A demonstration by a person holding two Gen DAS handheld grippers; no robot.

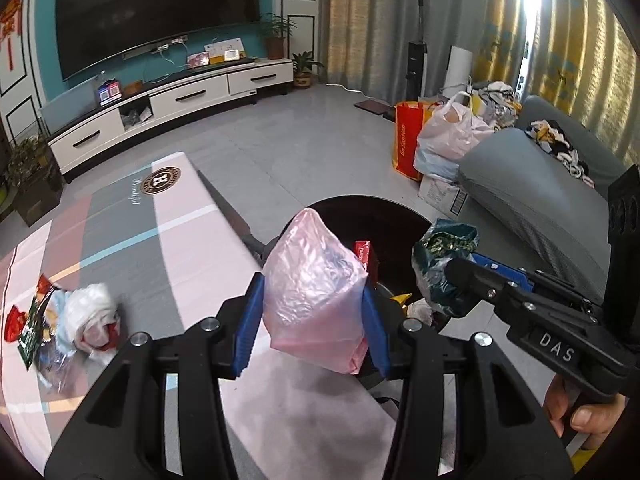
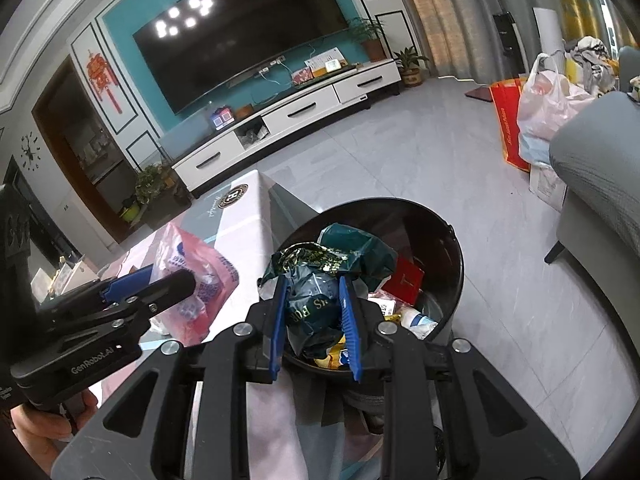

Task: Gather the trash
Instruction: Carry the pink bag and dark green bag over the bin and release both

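Note:
A puffy pink plastic bag [image 1: 312,292] is clamped between the blue pads of my left gripper [image 1: 314,320], held over the table's edge just short of the black trash bin [image 1: 400,216]. My right gripper [image 2: 316,320] is shut on a crumpled dark green wrapper [image 2: 320,284] above the bin [image 2: 424,220], which holds a red box [image 2: 408,278] and other wrappers. From the left wrist view the right gripper [image 1: 464,276] shows with the green wrapper [image 1: 440,256]. The right wrist view also catches the left gripper [image 2: 176,280] with the pink bag [image 2: 200,272]. More trash [image 1: 72,320] lies on the table at the left.
The table [image 1: 180,248] carries a pink, grey and white cloth. A grey sofa [image 1: 540,208] stands right of the bin, with plastic bags [image 1: 452,128] and a red bag [image 1: 408,140] on the floor beside it. A TV stand [image 1: 180,96] lines the far wall.

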